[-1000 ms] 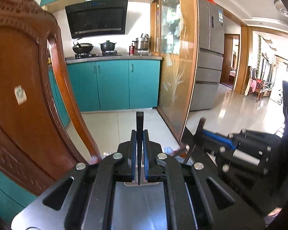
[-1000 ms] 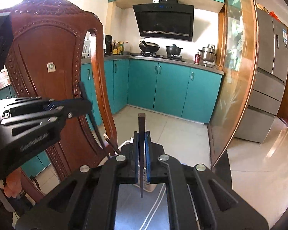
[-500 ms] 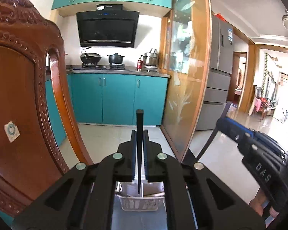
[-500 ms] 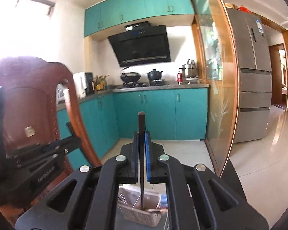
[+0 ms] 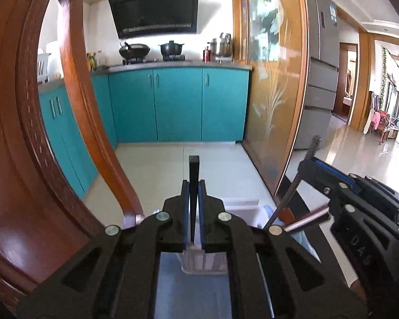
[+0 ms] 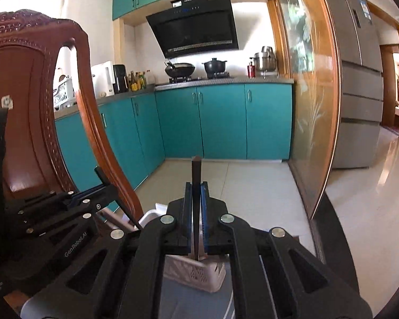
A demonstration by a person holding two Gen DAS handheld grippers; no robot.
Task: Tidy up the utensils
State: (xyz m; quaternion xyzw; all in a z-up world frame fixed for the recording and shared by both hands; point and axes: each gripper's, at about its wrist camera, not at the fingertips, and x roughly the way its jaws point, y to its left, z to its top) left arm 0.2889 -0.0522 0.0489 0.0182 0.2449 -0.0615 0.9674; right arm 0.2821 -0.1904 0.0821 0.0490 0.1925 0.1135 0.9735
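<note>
My left gripper (image 5: 193, 186) is shut on a dark chopstick (image 5: 193, 168) that stands upright between the jaws, its lower tip over a white slotted utensil basket (image 5: 203, 261). My right gripper (image 6: 196, 188) is shut on another dark chopstick (image 6: 196, 171), its lower tip just above the same white basket (image 6: 199, 273). In the left wrist view the right gripper (image 5: 310, 162) shows at the right with its chopstick (image 5: 292, 190) slanting down. In the right wrist view the left gripper (image 6: 101, 188) shows at the left with its chopstick (image 6: 119, 199).
A carved wooden chair back (image 5: 26, 133) stands close on the left, also in the right wrist view (image 6: 34, 106). A metal handle (image 5: 306, 218) lies near the basket. Teal kitchen cabinets (image 6: 220, 122), a glass partition (image 5: 274, 93) and a fridge (image 6: 359, 79) are beyond.
Both grippers have tilted downward and moved closer to the basket, still holding their chopsticks. The chair back looms larger in the left wrist view.
</note>
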